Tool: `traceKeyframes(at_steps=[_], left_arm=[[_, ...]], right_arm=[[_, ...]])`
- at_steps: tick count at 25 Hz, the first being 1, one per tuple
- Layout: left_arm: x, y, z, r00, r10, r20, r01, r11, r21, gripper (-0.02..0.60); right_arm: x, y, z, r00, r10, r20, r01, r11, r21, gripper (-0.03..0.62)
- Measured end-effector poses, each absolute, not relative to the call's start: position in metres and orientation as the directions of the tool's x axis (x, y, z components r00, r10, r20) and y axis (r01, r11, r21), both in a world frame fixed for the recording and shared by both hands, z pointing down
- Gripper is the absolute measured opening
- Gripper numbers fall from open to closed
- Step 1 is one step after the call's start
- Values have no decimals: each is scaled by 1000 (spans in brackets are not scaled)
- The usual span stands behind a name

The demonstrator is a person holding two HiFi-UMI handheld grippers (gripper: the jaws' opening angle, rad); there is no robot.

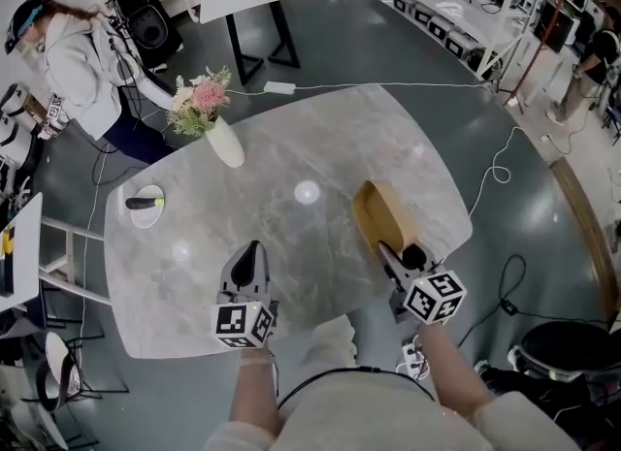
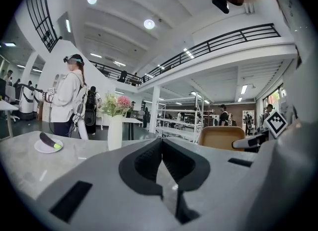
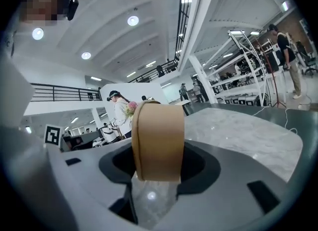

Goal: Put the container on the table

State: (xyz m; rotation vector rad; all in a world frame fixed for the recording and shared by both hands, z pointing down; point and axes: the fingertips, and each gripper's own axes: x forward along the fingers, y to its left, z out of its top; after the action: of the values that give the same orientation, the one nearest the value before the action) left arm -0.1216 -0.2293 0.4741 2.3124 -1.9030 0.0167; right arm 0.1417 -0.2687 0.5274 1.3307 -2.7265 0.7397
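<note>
The right gripper (image 1: 388, 250), at 4 o'clock over the table (image 1: 291, 158), points nearly level and clamps one container (image 1: 374, 214). The left gripper (image 1: 252, 247), at 6 o'clock, is level too, its jaws pressed together with nothing between them. One vase (image 1: 226, 144) stands at 11 o'clock and one plate (image 1: 147, 222) at 9.

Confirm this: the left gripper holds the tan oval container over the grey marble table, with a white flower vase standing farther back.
Wrong in one respect: the tan oval container is clamped in the right gripper, not the left, as the right gripper view shows. The left gripper is shut and empty. The rest stands: it is over the grey marble table, and the white flower vase stands farther back.
</note>
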Motion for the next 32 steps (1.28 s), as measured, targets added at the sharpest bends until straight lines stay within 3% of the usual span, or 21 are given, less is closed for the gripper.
traceKeyframes(at_steps=[5, 14, 32], left_arm=[[-126, -260, 483, 215, -968, 127, -974, -202, 103, 5], [-143, -306, 495, 217, -964, 153, -974, -203, 104, 5], [-160, -343, 524, 232, -949, 213, -971, -212, 112, 5]], right_arm=[[126, -305, 547, -630, -722, 286, -734, 432, -523, 219], [102, -370, 565, -623, -729, 283, -653, 286, -701, 219], [77, -444, 592, -578, -764, 287, -529, 83, -844, 219]])
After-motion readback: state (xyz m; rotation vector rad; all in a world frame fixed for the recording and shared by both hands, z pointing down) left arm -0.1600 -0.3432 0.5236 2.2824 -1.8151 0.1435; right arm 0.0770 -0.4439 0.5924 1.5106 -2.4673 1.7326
